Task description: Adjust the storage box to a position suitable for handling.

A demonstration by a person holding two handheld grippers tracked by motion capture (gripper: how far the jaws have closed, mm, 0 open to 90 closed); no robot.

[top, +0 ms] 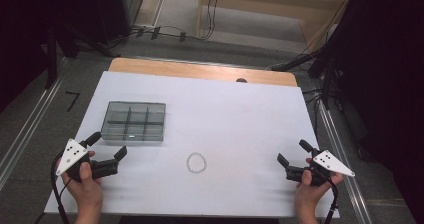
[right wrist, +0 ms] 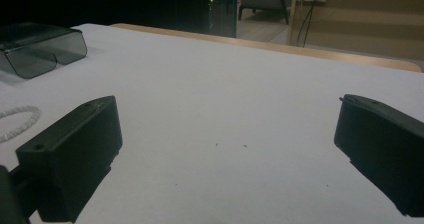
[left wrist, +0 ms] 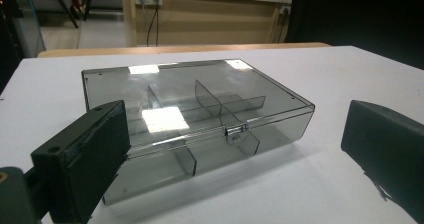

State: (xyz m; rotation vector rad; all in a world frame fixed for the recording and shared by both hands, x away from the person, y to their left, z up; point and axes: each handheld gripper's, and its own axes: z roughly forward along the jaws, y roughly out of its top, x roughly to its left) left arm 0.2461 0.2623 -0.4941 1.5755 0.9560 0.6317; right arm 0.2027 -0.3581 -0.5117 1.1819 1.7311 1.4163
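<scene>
**Table stock: one divided box, one bead ring, two hand-held grippers**

Item 1. Smoky clear plastic box [top: 133,121], lid down, latch at the front edge, inner dividers marking six compartments. It lies flat on the white table cover [top: 225,114], left of centre. In the left gripper view the box [left wrist: 197,119] sits just ahead of the jaws, its latch facing the camera.

Item 2. Small ring of pale beads [top: 196,163], flat on the cover near the front edge, about midway between the two grippers and apart from the box. A part of the ring [right wrist: 20,120] shows at the left edge of the right gripper view.

Item 3. Left gripper [top: 107,146], held in a hand at the front left, jaws spread wide, nothing between them; its tips are near the box's front edge.

Item 4. Right gripper [top: 294,152], held in a hand at the front right, jaws spread wide over bare cover, well apart from box and ring
</scene>
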